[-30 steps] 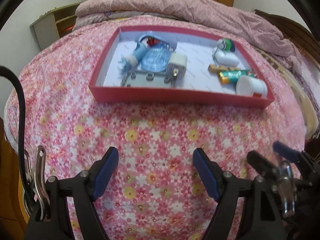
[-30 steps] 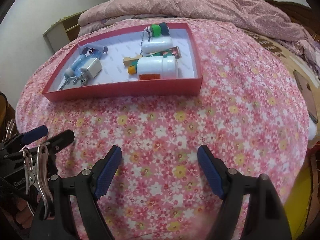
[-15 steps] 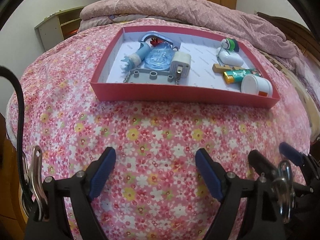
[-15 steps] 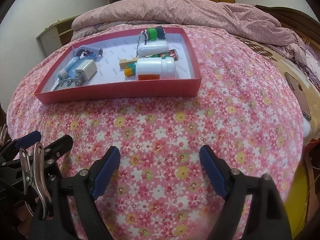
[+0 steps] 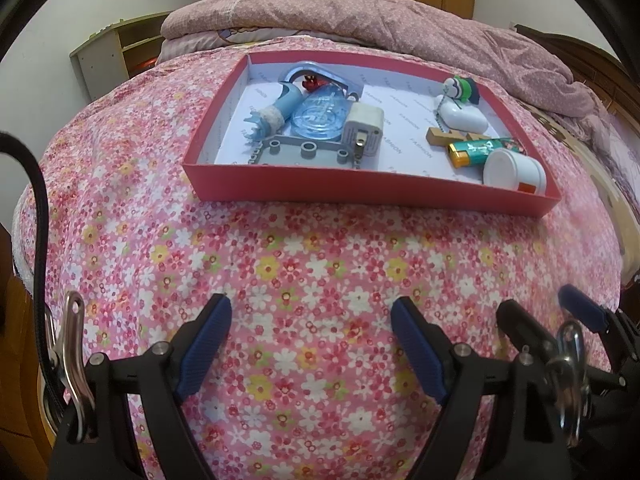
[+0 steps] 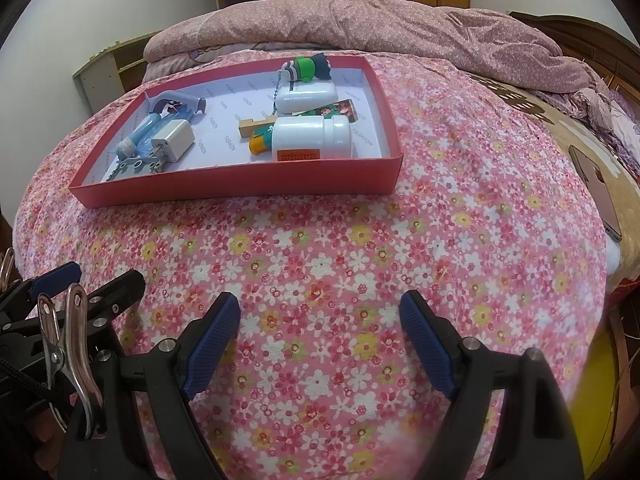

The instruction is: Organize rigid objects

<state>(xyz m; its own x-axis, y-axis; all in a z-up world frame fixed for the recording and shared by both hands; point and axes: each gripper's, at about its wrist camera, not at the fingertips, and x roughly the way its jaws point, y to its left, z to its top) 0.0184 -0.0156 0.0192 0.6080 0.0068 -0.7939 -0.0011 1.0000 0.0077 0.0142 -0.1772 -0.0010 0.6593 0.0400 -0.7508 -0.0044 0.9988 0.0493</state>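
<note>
Both sets of jaws have just been opening with nothing between them: left gripper (image 5: 311,342) and right gripper (image 6: 319,340) now stand wide, side by side over bare floral bedspread (image 6: 440,208) near its front edge, well short of the red tray (image 5: 360,190). All visible items lie inside the tray: white charger (image 5: 364,128) and blue pieces toward its left end, white bottle (image 6: 312,138) and keychain case toward its right. Judged complete or nearly so; no loose items visible on the bedspread.
</note>
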